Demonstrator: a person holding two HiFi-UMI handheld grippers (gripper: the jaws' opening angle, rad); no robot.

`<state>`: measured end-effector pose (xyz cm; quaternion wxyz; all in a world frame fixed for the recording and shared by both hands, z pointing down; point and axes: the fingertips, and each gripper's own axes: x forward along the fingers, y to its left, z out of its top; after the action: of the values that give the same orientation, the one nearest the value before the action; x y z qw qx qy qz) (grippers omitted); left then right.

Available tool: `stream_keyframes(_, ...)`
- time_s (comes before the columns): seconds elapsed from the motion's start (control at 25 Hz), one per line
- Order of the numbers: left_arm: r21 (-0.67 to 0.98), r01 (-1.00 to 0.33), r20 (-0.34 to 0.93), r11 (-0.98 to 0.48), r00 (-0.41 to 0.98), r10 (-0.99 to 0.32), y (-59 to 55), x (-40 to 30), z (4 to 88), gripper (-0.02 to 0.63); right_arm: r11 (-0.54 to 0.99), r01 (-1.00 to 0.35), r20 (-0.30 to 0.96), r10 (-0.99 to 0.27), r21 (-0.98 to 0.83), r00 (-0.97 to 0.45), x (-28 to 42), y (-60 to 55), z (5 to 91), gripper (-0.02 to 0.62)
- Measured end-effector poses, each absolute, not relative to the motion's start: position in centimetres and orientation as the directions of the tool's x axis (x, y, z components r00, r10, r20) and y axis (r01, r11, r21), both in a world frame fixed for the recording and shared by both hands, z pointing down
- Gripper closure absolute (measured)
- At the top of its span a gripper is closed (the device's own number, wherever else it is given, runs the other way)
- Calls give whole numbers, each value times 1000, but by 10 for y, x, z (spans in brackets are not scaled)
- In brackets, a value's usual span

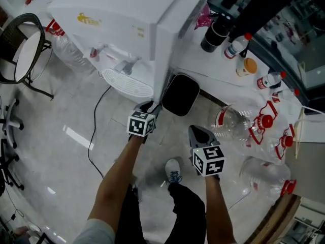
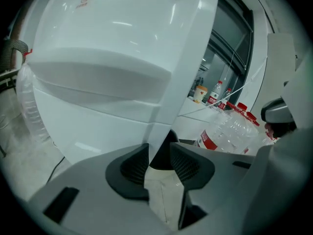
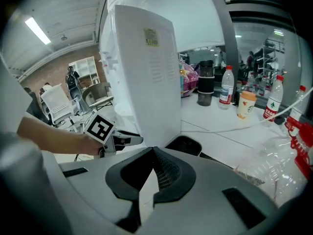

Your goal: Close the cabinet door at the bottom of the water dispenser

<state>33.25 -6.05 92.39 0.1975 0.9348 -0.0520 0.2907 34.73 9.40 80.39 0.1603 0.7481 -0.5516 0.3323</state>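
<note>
The white water dispenser (image 1: 122, 14) stands at the top of the head view, with its taps and round drip tray (image 1: 127, 83) facing lower left. My left gripper (image 1: 152, 105) is at the dispenser's lower front corner. In the left gripper view its jaws (image 2: 159, 153) stand a little apart, with a white vertical edge (image 2: 183, 77) of the dispenser running down into the gap; I cannot tell whether the pads touch it. The cabinet door cannot be told apart from the body. My right gripper (image 1: 195, 131) hangs to the right, clear of the dispenser, its tips (image 3: 150, 151) together and holding nothing.
A black bin (image 1: 180, 94) stands against the dispenser's right side. Large clear water bottles (image 1: 238, 123) with red caps lie at the right. A dark cup and small bottles (image 1: 236, 47) stand beyond. A black cord (image 1: 94, 136) runs over the floor; a chair (image 1: 25, 50) is at left.
</note>
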Motion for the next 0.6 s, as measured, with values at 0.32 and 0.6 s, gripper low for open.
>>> stream_keyframes(0.32,379,-225,572,-897,819,36,-56,301,895,459,-332,-935,685,-711,-126,159,338,90,768,569)
stream_keyframes(0.6,330,-321,566,-888,820,-86,-111,228,783,547,-240,-968,631,-763,-75,140,326,44,656,569)
